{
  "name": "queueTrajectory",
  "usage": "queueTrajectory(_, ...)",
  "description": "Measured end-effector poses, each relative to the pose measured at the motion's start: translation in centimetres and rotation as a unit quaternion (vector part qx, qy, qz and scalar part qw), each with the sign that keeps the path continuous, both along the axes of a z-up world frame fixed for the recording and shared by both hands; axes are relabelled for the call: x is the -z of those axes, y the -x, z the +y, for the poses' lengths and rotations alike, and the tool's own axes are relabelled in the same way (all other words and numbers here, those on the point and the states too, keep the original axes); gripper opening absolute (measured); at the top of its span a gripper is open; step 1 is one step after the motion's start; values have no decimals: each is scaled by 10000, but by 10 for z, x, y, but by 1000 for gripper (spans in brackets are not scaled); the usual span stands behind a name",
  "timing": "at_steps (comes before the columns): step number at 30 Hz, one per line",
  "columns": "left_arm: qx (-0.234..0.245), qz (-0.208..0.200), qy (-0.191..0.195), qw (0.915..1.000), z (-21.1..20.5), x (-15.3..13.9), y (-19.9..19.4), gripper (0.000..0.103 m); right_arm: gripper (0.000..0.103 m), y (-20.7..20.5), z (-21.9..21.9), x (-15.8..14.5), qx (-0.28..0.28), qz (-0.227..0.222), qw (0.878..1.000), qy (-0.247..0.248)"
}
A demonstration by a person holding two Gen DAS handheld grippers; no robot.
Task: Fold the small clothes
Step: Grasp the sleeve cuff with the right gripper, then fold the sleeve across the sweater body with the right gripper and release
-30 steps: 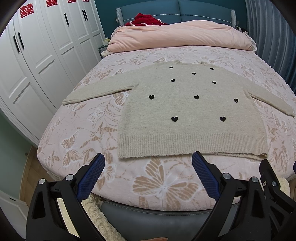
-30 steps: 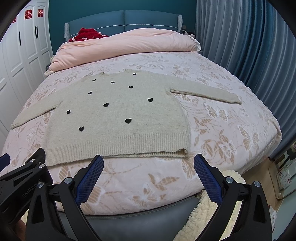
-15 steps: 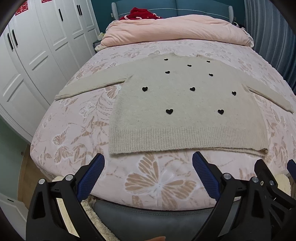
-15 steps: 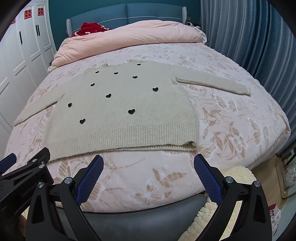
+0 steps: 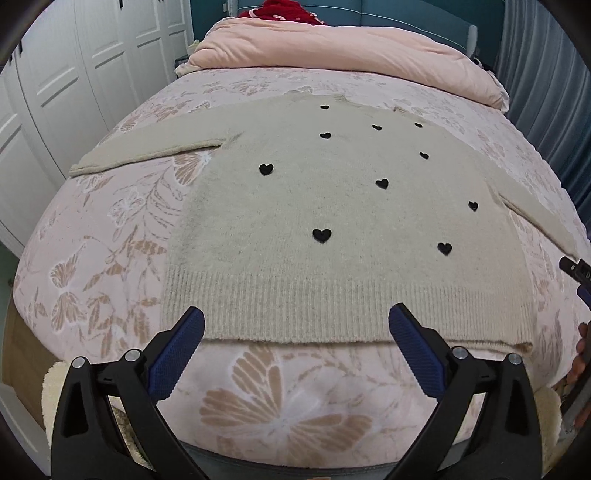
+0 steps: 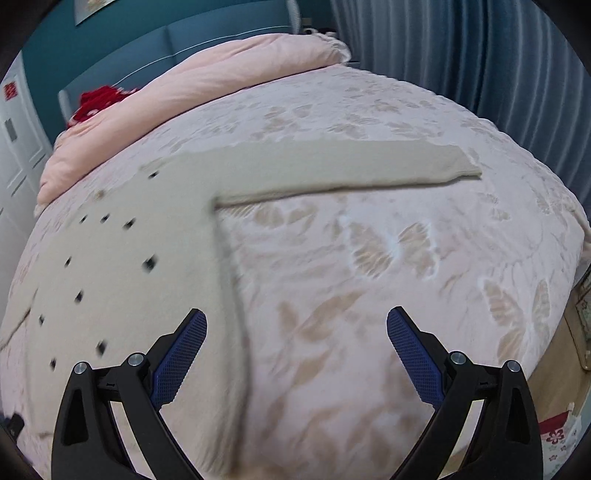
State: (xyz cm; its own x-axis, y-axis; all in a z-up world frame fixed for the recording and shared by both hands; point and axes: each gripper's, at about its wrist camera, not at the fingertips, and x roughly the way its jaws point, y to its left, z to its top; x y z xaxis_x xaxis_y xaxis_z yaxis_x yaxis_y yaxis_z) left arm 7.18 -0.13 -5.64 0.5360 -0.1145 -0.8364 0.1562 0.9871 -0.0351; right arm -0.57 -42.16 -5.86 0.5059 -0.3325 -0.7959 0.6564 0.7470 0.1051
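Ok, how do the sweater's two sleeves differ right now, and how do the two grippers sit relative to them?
The left sleeve lies far from the left gripper, which sits at the sweater's ribbed hem. The right sleeve stretches directly ahead of the right gripper, which is over bare bedspread beside the sweater's side edge. The right wrist view is motion-blurred; the left is sharp. Both sleeves lie flat and unfolded; both grippers are open and empty.

Blurred and cut-off parts

In the right wrist view we see the sweater (image 6: 122, 266) smeared, its black hearts (image 6: 149, 263) mere smudges; in the left wrist view its right sleeve (image 5: 535, 218) runs off the edge, and the red cloth (image 5: 284, 13) is cropped.
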Motion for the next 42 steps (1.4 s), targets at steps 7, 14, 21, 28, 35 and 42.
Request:
queueTrajectory(7, -127, 99, 36, 9999, -10, 17, -36, 98, 97, -27, -181, 33, 1494, -497, 9850, -709)
queueTrajectory(14, 28, 451, 336, 9984, -21, 34, -56, 98, 79, -18, -267, 68, 2634, -1210, 9472, -1368)
queueTrajectory(21, -177, 629, 763, 9949, -9, 44, -65, 98, 15, -67, -267, 35, 2156, -1630, 9521, -1427)
queueTrajectory(28, -417, 459, 1270, 9900, 11, 29, -76, 98, 16, -201, -85, -89, -1210, -2744, 9476, -1098)
queueTrajectory(35, -626, 408, 1808, 9807, 31, 11, -95, 98, 38, -286, 119, -40, -3313, -1946, 9077, -1684)
queueTrajectory(42, -441, 323, 2273, 9723, 26, 3, -160, 98, 47, -231, 105, 31, -2484, -1320, 9427, -1792)
